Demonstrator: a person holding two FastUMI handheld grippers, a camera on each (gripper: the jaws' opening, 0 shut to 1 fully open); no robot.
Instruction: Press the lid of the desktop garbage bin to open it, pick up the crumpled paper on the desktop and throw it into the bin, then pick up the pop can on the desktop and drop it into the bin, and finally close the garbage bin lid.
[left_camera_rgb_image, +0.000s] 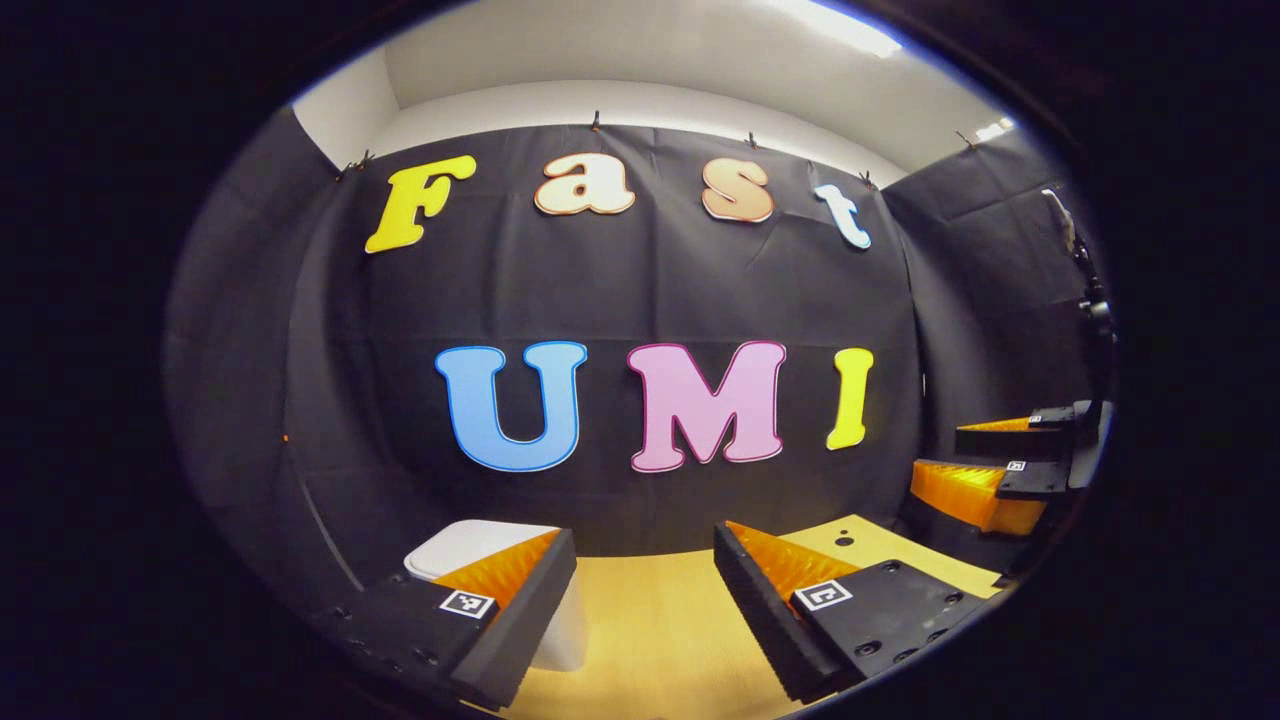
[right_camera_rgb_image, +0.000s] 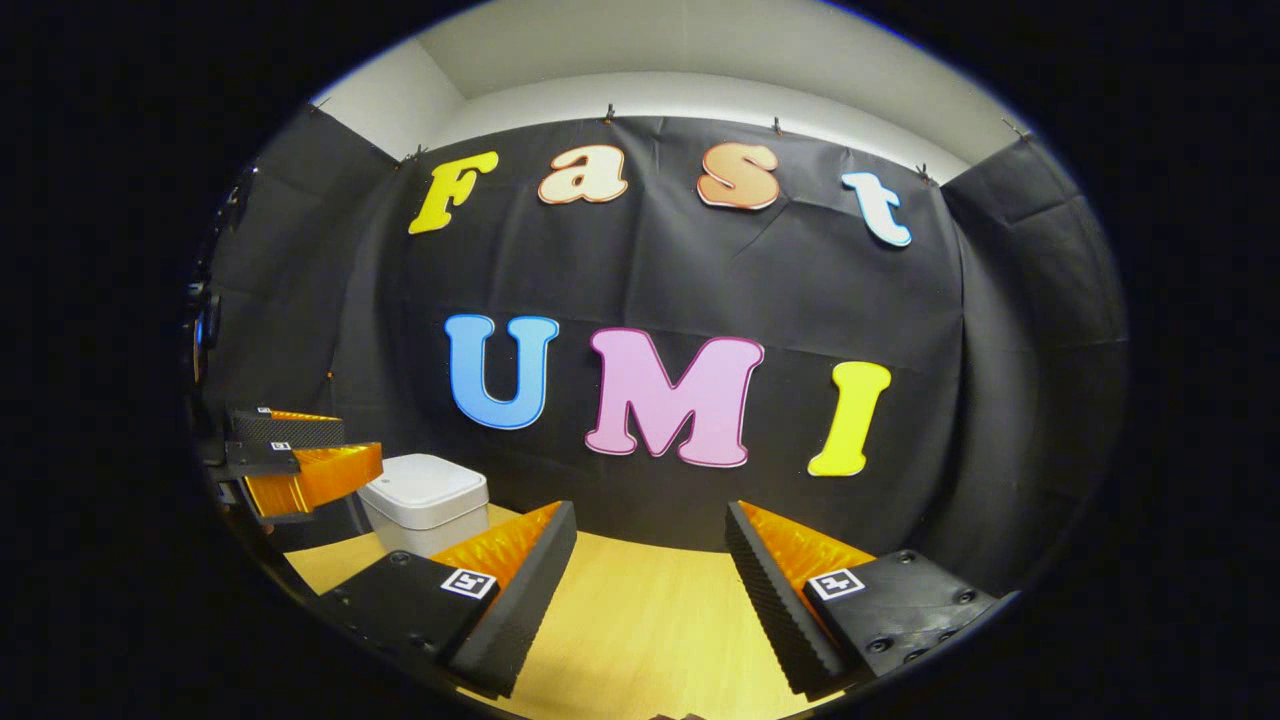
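A small white garbage bin (right_camera_rgb_image: 425, 500) with its lid down stands on the wooden desktop (right_camera_rgb_image: 640, 610) near the back wall, left of centre in the right gripper view. In the left gripper view the bin (left_camera_rgb_image: 470, 548) sits partly behind my left finger. My left gripper (left_camera_rgb_image: 645, 590) is open, nothing between its fingers, held above the desk. My right gripper (right_camera_rgb_image: 650, 575) is also open with nothing in it. Each gripper shows far off in the other's view: the right gripper (left_camera_rgb_image: 1010, 465) at the right edge, the left gripper (right_camera_rgb_image: 295, 455) at the left edge beside the bin.
The black cloth wall closes the back and sides of the booth. A small dark hole (left_camera_rgb_image: 845, 541) marks the desktop (left_camera_rgb_image: 650, 620) near its far right corner. A stand with a dark device (left_camera_rgb_image: 1090, 300) rises at the right edge.
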